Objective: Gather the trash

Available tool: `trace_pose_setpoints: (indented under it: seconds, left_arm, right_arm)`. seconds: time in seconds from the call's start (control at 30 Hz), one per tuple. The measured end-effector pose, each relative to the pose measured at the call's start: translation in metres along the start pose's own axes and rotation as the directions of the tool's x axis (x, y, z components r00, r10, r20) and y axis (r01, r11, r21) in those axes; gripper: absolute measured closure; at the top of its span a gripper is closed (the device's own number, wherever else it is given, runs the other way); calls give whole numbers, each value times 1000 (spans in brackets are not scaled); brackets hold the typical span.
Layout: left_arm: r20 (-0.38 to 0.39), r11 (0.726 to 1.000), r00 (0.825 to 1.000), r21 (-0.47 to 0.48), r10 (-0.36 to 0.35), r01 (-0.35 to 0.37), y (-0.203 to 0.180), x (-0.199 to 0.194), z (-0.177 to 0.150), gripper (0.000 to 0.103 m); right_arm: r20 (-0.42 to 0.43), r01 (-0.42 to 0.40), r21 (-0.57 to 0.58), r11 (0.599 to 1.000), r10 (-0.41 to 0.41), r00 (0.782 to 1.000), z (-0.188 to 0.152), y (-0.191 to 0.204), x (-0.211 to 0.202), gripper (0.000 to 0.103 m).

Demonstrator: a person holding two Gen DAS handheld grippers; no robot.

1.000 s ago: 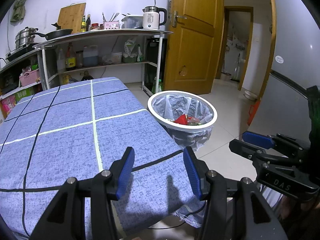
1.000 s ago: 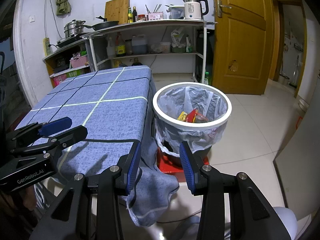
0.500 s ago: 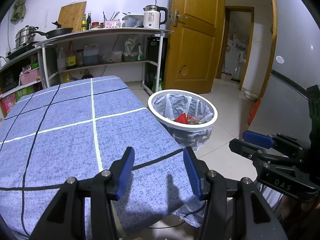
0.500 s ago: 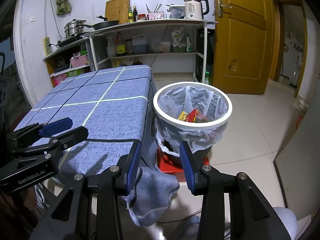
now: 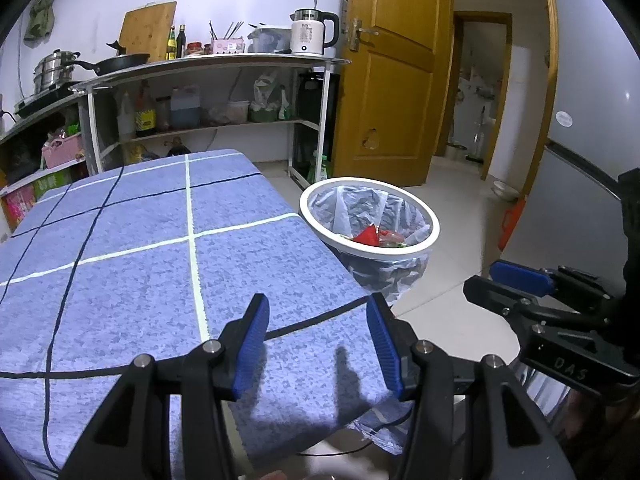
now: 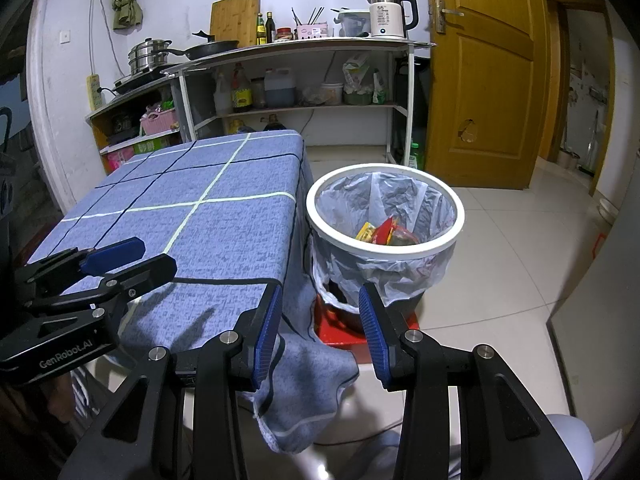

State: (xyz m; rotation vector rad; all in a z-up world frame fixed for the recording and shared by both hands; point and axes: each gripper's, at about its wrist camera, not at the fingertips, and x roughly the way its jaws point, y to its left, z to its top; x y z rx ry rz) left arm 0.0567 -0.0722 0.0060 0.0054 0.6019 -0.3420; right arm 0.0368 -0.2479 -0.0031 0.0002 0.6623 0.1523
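A white-rimmed trash bin [image 5: 428, 245] [image 6: 456, 236] lined with a clear bag stands on the floor by the table's right edge, on a red stand [image 6: 340, 330]. Red and yellow wrappers [image 6: 384, 232] [image 5: 370, 236] lie inside it. My left gripper [image 5: 318, 344] [image 6: 132, 256] hovers open over the near end of the blue checked tablecloth [image 5: 140, 264] [image 6: 208, 220], with nothing between its blue pads. My right gripper [image 6: 320, 326] [image 5: 496, 280] is open too and empty, held off the table's near right corner and pointing toward the bin's base.
A metal shelf rack [image 6: 304, 76] with a kettle [image 6: 386, 14], bottles, pans and a cutting board lines the far wall. A wooden door [image 6: 492, 72] stands to the right. Pale floor tiles [image 6: 500, 288] spread around the bin. The cloth's corner [image 6: 304, 392] hangs below the table.
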Motion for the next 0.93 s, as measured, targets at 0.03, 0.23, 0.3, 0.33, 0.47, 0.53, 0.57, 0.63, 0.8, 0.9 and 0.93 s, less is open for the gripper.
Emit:
trace_pose_setpoints:
  seconds: [0.03,0.23,0.3,0.33,0.47,0.53,0.57,0.63,0.8,0.9,0.93]
  left_arm:
    - [2,1000,1000,1,2,-2,0,0,0,50]
    - [3,1000,1000,1,10,-10,0,0,-1,50]
    - [2,1000,1000,9,15,-15,-1,1,-2,50]
    - [-2,1000,1000,8,10,-10,-2,1,-2,50]
    - [-14,1000,1000,19,15,-15,-5,3,-3,50]
    - [-20,1000,1000,15,11,-10,-6,4,-4,50]
    - [-19,1000,1000,14,13,-13,-6,4,-4,50]
    - [-16,1000,1000,14,15,-15,-6,3,-4,50]
    - [-10,1000,1000,11,14,-14,-6,2,-4,50]
    - [-6,1000,1000,1,8,-8,-5,0,-5,50]
    - [-4,1000,1000,-1,10,-10,-4,0,-5,50]
  right_arm:
    - [0,0,0,1000,0,1000,0,0,0,62]
    - [-1,-3,-2,1000,3,1000,1,-1,0,62]
    - [0,-2,-2,1000,2,1000,1,-1,0,62]
    - [0,-4,-3,1000,4,1000,1,-2,1,62]
    - [0,-5,-5,1000,5,1000,1,-3,1,62]
    - [0,-4,-4,1000,4,1000,1,-3,1,62]
    - [0,-4,-4,1000,4,1000,1,-2,1,62]
    - [1,-5,-4,1000,5,1000,1,-3,1,62]
    - [2,-5,-5,1000,5,1000,1,-4,1,62]
    - [5,-8,-5,1000,8,1000,2,-5,1,62]
    - [7,-8,-7,1000,8,1000,3,-6,0,62]
